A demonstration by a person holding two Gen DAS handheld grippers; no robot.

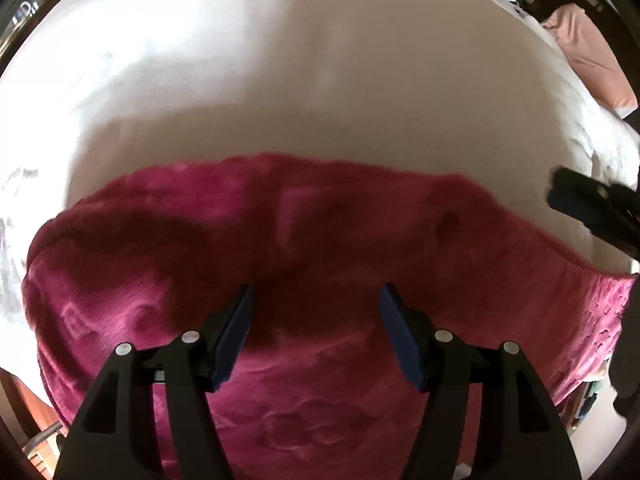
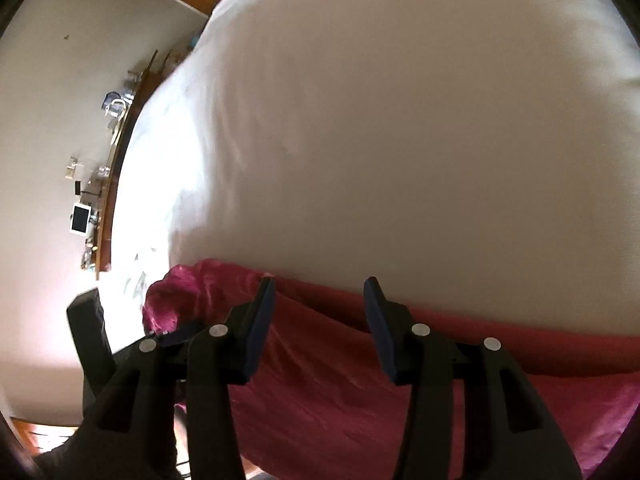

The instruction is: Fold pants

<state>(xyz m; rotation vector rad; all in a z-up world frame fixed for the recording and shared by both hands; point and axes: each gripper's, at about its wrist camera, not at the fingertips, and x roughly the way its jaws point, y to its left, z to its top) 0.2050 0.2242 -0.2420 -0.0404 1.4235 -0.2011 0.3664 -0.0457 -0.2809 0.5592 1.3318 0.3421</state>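
The pants (image 1: 320, 264) — a deep magenta, plush fabric with a raised pattern — lie spread flat on a white bed (image 1: 304, 60), along its near edge. In the left wrist view they run as a wide band from the left side of the bed to the right side, their far edge a soft curved line against the bare sheet, their near part dropping out of sight under the camera.

The left gripper (image 1: 316, 312) points steeply down over the middle of this band. Its two blue-padded fingers (image 1: 236, 332) stand well apart, released, with only the flat cloth showing in the gap; nothing is pinched between them, and whether the tips touch the fabric I cannot tell.

At the right edge of the same view a dark, blurred shape is the right gripper (image 1: 560, 196), above the far edge of the pants near the right side of the bed.

In the right wrist view the right gripper (image 2: 320, 308) tilts down toward the far hem of the pants (image 2: 340, 360). Its fingers (image 2: 260, 324) are also parted and grasp nothing — the gap between them frames the hem line and the white sheet (image 2: 380, 120) beyond. To the left of the left finger the cloth is bunched into a small rumpled end

A wooden shelf with small items (image 2: 108, 152) stands past the bed against a pale wall (image 2: 48, 80), and a pink pillow (image 1: 592, 56) lies at the far right corner
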